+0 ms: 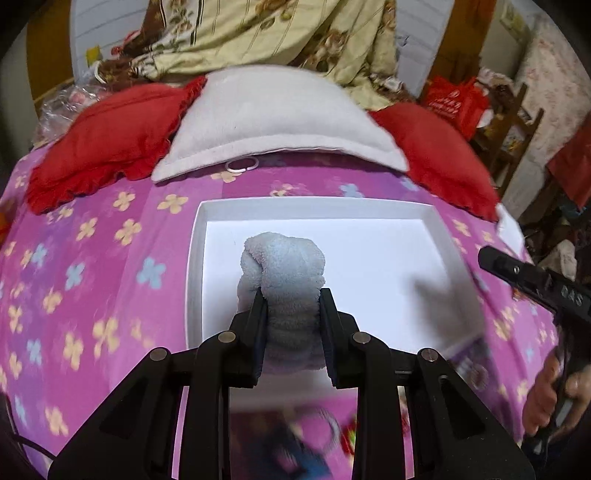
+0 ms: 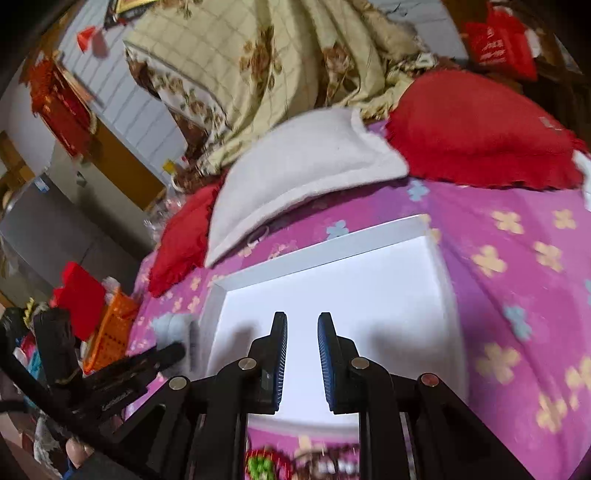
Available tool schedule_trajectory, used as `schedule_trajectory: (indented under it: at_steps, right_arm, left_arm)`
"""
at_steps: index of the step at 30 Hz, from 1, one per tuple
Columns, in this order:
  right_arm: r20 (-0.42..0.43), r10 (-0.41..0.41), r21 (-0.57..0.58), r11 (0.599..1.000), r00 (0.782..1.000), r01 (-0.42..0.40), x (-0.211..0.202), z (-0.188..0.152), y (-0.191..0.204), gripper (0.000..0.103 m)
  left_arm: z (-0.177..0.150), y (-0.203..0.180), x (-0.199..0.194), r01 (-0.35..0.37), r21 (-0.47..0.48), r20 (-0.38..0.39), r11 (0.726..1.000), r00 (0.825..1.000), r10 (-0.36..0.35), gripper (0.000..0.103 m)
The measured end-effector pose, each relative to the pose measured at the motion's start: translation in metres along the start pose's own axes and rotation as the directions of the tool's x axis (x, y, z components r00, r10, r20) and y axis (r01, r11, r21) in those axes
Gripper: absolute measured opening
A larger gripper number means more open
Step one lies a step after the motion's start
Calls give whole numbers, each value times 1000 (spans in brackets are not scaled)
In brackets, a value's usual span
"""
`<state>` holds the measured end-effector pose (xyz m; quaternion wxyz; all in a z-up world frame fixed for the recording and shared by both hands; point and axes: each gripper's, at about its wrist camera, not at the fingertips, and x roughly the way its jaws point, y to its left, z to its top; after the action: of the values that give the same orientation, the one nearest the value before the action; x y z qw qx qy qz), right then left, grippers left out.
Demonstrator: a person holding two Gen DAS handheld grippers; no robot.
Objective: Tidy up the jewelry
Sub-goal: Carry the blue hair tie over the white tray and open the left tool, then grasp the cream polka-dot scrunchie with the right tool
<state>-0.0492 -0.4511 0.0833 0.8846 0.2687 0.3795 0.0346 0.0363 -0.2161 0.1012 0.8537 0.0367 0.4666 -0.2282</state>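
Observation:
My left gripper is shut on a fluffy pale-blue scrunchie and holds it over the white shallow box on the pink flowered bedspread. A thin white ring lies at the edge of the white cushion behind the box. My right gripper is open and empty, with a narrow gap between the fingers, above the near part of the same white box. The right gripper also shows at the right edge of the left wrist view. The left gripper with the blue scrunchie shows blurred at the left of the right wrist view.
Two red cushions and a white cushion lie behind the box, with a floral quilt piled behind them. Blurred colourful items lie on the bedspread in front of the box. An orange basket stands beside the bed.

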Motion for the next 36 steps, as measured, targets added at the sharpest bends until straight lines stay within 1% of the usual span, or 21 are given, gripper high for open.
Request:
schedule_trajectory:
  at_steps: [2, 3, 4, 6, 8, 11, 13, 16, 17, 20, 23, 24, 25, 26, 27, 29, 30, 31, 32, 33, 36]
  right_arm:
    - [-4, 6, -12, 1000, 1000, -6, 3, -4, 6, 16]
    - [2, 7, -29, 1000, 1000, -7, 0, -6, 7, 21]
    - [8, -5, -57, 998, 1000, 6, -5, -12, 9, 41]
    - [30, -34, -121, 992, 999, 37, -20, -31, 12, 65]
    - [11, -62, -183, 981, 998, 63, -36, -56, 9, 66]
    - [-41, -84, -219, 973, 996, 73, -58, -91, -3, 66]
    - [-66, -90, -223, 972, 994, 73, -72, -112, -9, 66]
    - [-107, -97, -223, 972, 990, 71, -89, -148, -16, 66]
    - [-125, -94, -232, 971, 988, 63, -92, -159, -15, 66]
    - [-160, -92, -248, 968, 983, 50, -90, -178, -10, 66]
    - [-170, -123, -268, 960, 978, 74, -79, -192, -2, 66]
    - [-161, -144, -286, 954, 976, 93, -77, -195, 1, 66]
    - [-152, -173, -311, 943, 973, 119, -74, -198, 4, 61]
    - [-152, -192, -328, 935, 969, 134, -70, -201, 6, 56]
    - [-163, -203, -338, 931, 965, 139, -66, -205, 7, 48]
    - [-175, -223, -352, 924, 959, 151, -61, -212, 7, 42]
    - [-181, -229, -352, 923, 957, 155, -59, -213, 6, 32]
    - [-190, -223, -341, 928, 956, 149, -59, -214, 5, 26]
    - [-190, -208, -321, 937, 959, 140, -61, -213, 4, 23]
    - [-189, -201, -311, 941, 961, 136, -64, -212, 4, 18]
    - [-170, -175, -276, 953, 970, 124, -75, -205, 9, 13]
  left_arm:
    - [10, 6, 20, -30, -5, -7, 1000, 1000, 30, 25]
    - [15, 10, 30, -40, -6, -6, 999, 999, 40, 25]
    - [17, 12, 35, -45, -10, -6, 999, 999, 45, 25]
    - [22, 21, 51, -52, -33, -25, 998, 998, 52, 25]
    - [26, 29, 63, -63, -48, -39, 997, 997, 61, 28]
    - [32, 37, 71, -82, -50, -45, 995, 996, 79, 36]
    - [34, 41, 67, -79, -60, -45, 995, 996, 76, 36]
    - [32, 43, 48, -35, -87, -13, 996, 999, 34, 37]
    - [30, 42, 41, -25, -91, -3, 996, 1000, 25, 39]
    - [22, 38, 11, -9, -94, 32, 996, 999, 12, 40]
    - [9, 32, -22, -4, -89, 65, 996, 998, 10, 40]
    - [1, 30, -38, -4, -83, 86, 997, 996, 11, 41]
    - [-5, 28, -48, -8, -79, 100, 997, 995, 16, 43]
    - [-13, 27, -58, -16, -74, 114, 997, 993, 25, 49]
    - [-24, 26, -71, -28, -69, 138, 997, 990, 37, 55]
    - [-42, 26, -88, -42, -60, 170, 997, 984, 52, 58]
    - [-50, 26, -91, -53, -55, 178, 997, 982, 62, 58]
    - [-60, 27, -94, -73, -48, 183, 996, 980, 81, 58]
    - [-68, 28, -96, -87, -44, 186, 995, 978, 94, 58]
    - [-74, 30, -96, -93, -43, 188, 995, 977, 100, 58]
    - [-92, 40, -86, -94, -62, 177, 994, 979, 103, 58]
